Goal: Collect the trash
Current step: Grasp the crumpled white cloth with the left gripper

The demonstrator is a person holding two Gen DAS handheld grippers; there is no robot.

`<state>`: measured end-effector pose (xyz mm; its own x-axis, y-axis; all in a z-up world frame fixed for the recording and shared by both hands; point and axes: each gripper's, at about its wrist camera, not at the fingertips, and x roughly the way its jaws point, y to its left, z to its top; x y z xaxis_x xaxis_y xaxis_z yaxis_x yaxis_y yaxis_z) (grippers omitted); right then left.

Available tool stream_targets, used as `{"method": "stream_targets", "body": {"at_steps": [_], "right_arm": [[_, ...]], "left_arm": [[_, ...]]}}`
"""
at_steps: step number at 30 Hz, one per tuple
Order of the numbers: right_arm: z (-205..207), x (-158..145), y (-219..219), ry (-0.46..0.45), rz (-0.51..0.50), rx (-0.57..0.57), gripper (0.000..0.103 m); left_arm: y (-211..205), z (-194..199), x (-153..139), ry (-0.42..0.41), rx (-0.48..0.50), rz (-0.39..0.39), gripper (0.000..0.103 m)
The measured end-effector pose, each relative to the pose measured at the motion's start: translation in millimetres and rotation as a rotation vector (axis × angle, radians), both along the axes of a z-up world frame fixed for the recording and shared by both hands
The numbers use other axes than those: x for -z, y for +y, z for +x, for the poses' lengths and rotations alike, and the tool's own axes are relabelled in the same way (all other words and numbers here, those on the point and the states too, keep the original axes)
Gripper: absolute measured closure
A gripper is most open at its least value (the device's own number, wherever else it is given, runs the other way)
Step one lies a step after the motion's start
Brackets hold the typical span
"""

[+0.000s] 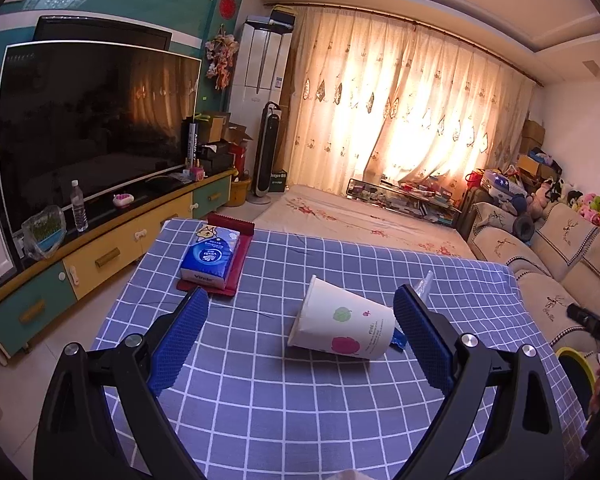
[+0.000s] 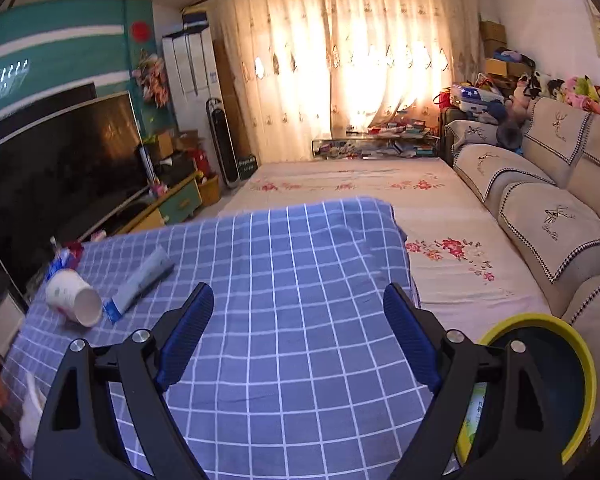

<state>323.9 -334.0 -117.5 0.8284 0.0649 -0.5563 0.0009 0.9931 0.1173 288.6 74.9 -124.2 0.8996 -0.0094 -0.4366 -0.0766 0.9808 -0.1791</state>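
A white paper cup (image 1: pixel 342 326) with fruit prints lies on its side on the blue checked tablecloth (image 1: pixel 260 400). My left gripper (image 1: pixel 300 312) is open, and the cup lies just ahead between its blue fingers, nearer the right one. A blue and clear plastic wrapper (image 1: pixel 398 338) pokes out behind the cup. In the right wrist view the cup (image 2: pixel 74 298) and the long wrapper (image 2: pixel 140 284) lie far left. My right gripper (image 2: pixel 298 304) is open and empty over bare cloth. A yellow-rimmed bin (image 2: pixel 540 384) stands at the lower right with a green packet inside.
A blue tissue pack (image 1: pixel 210 256) rests on a red tray (image 1: pixel 240 256) at the table's far left. A crumpled white tissue (image 2: pixel 30 412) lies at the table's near left edge. A TV cabinet stands to the left, a sofa (image 2: pixel 540 208) to the right.
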Motion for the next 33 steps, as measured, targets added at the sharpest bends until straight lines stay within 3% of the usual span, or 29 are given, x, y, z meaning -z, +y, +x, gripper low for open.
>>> {"method": "stream_targets", "body": {"at_steps": [5, 10, 18, 26, 28, 30, 33], "right_arm": [[-1.4, -2.3, -6.2, -0.020, 0.011, 0.018, 0.021], [-2.8, -1.5, -9.2, -0.025, 0.024, 0.021, 0.021], [-5.4, -3.0, -9.1, -0.031, 0.036, 0.011, 0.020], [-4.6, -2.9, -9.1, -0.026, 0.049, 0.013, 0.020], [-3.6, -3.2, -9.3, -0.024, 0.053, 0.013, 0.020], [-3.8, -3.7, -9.6, -0.025, 0.053, 0.013, 0.020], [-3.7, -3.1, -9.9, -0.023, 0.054, 0.011, 0.020]], "left_arm": [[-13.1, -4.9, -5.0, 0.056, 0.073, -0.028, 0.011], [-38.2, -31.4, -2.5, 0.136, 0.169, 0.053, 0.011], [-84.8, -71.0, 30.4, 0.304, 0.333, 0.241, 0.011], [-86.6, -68.7, 54.0, 0.419, 0.352, 0.256, 0.011], [-86.5, -67.9, 58.0, 0.426, 0.355, 0.251, 0.016], [-87.1, -67.7, 62.8, 0.444, 0.347, 0.252, 0.037], [-85.6, -62.5, 70.6, 0.468, 0.334, 0.227, 0.049]]}}
